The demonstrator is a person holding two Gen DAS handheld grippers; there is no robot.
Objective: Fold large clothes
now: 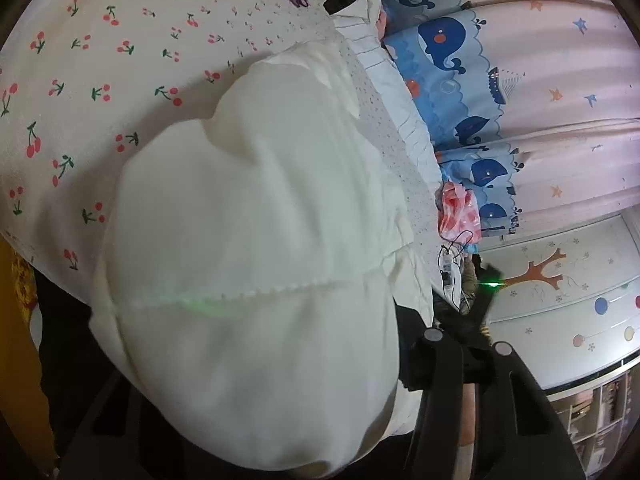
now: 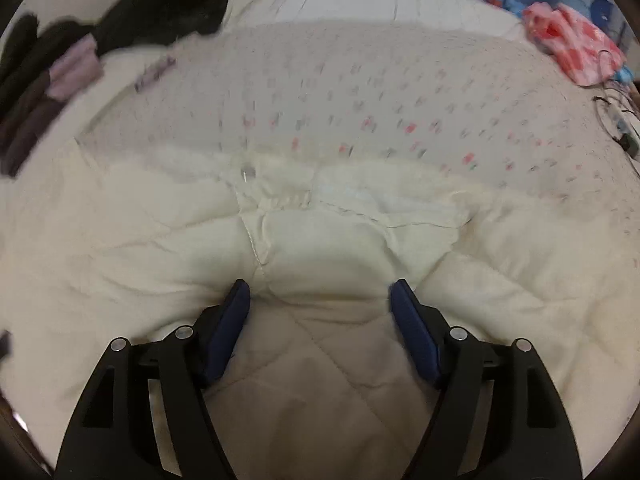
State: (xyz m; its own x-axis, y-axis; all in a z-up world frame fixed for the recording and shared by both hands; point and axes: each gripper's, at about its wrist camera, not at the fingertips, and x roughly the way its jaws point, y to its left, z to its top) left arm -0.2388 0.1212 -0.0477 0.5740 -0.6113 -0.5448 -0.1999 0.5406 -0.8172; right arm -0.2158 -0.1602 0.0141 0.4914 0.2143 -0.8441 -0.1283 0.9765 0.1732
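A large cream-white quilted garment (image 1: pixel 248 280) hangs bunched right in front of the left wrist camera and hides the left gripper's fingertips; only the right side of its black frame shows, so it seems shut on the fabric. In the right wrist view the same garment (image 2: pixel 160 240) lies spread on the bed. My right gripper (image 2: pixel 320 300) is open, its blue pads (image 2: pixel 230 320) set wide apart and pressed onto a raised fold of the garment.
The bed has a cherry-print sheet (image 1: pixel 100 80) that also shows in the right wrist view (image 2: pixel 400 100). Dark and purple clothes (image 2: pixel 80 52) lie at the far left. A pink-red cloth (image 2: pixel 572 48) and cables (image 2: pixel 616 116) sit at the far right. A whale-print curtain (image 1: pixel 500 80) hangs beyond the bed.
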